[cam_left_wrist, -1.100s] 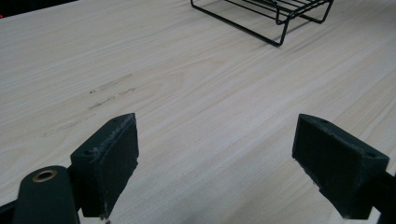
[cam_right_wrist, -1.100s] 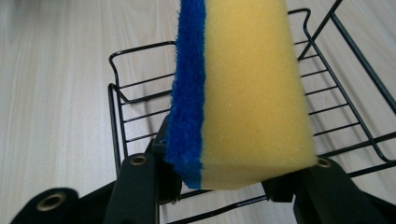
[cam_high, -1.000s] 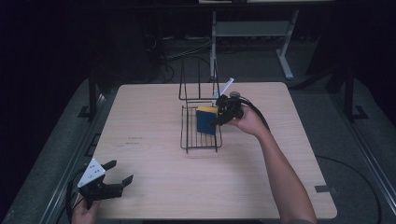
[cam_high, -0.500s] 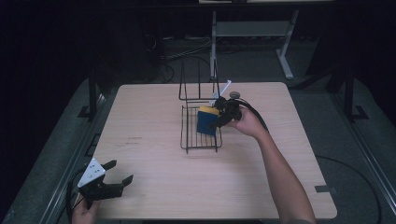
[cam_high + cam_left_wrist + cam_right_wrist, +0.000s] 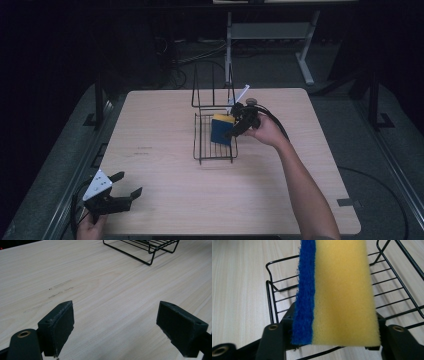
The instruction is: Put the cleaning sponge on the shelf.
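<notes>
Pale wooden surface (image 5: 165,125) under dark surroundings: right gripper (image 5: 239,125) clamps a yellow-and-blue rectangular sponge (image 5: 334,292), long axis along its jaws, directly above the black wire rack (image 5: 214,142). Left gripper (image 5: 120,196) rests spread and empty, well apart at the near edge.

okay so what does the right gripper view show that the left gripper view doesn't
Right gripper view: a yellow and blue sponge clamped on edge between that gripper's jaws, over the wire rack.
Left gripper view: the left gripper open wide, nothing between its jaws, and faint marks on the wood.
Both: the wooden table and part of the rack.
</notes>
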Demonstrator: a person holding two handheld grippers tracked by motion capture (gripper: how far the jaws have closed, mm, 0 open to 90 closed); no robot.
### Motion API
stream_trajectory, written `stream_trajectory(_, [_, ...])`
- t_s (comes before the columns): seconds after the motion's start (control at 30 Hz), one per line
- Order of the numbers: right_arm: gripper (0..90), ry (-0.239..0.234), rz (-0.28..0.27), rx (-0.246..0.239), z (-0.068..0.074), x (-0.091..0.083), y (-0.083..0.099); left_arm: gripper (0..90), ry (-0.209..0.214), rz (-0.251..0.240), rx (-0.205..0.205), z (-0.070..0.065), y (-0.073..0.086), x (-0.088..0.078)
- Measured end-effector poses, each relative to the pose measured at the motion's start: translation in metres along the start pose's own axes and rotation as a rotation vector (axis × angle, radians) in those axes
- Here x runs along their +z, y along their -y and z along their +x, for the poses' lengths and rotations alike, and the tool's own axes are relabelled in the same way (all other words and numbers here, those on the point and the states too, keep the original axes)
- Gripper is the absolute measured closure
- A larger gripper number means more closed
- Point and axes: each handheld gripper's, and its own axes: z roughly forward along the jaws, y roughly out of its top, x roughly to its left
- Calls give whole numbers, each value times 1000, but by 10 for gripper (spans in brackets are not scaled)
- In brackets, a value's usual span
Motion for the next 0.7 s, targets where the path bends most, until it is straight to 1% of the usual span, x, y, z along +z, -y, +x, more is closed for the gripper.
stream_trajectory(0.13, [408, 2, 10, -3, 1, 1, 0, 141, -1, -2, 2, 0, 0, 0])
stream_trajectory(0.53, [365, -8, -1, 4, 3, 0, 0, 141, -4, 0, 2, -1, 0, -1])
stream_trajectory(0.7, [349, -5, -1, 7, 3, -1, -1, 141, -6, -2, 0, -1, 0, -2])
